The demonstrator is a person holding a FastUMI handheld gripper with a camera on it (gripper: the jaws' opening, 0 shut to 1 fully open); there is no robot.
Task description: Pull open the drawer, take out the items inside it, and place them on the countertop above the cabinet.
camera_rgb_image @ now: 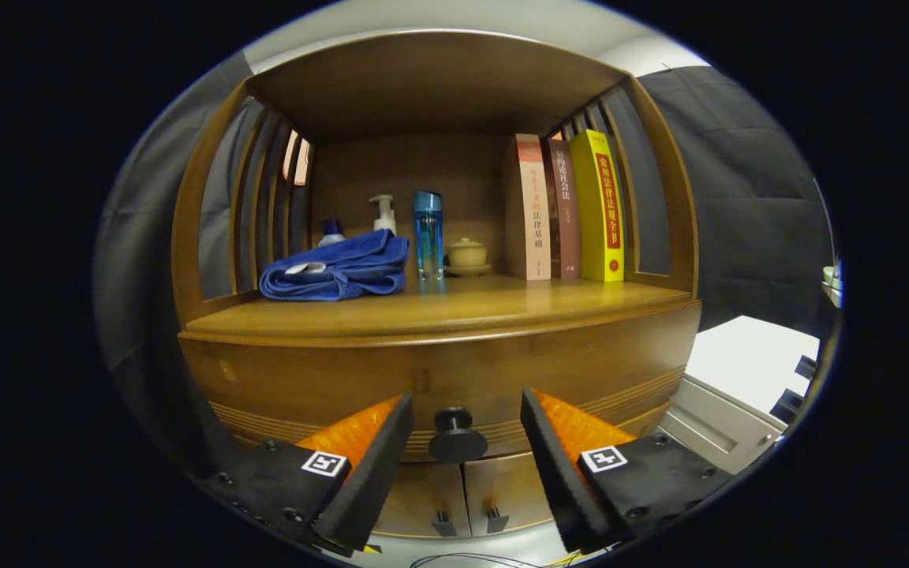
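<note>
Between the fingers of the gripper [466,442], which are standing apart and pressing on nothing, the drawer's round knob [457,436] is sitting ungrasped. The drawer [439,379] is lying just ahead, looking closed, so by my reading the task is barely starting: pulling it open, lifting out its contents and setting them down are all remaining. Beyond the fingers and above the drawer, the countertop [454,309] is already carrying one folded blue towel [340,270], one pump bottle [383,214], one blue bottle [428,235], one small lidded cup [468,254] and three upright books [565,207].
</note>
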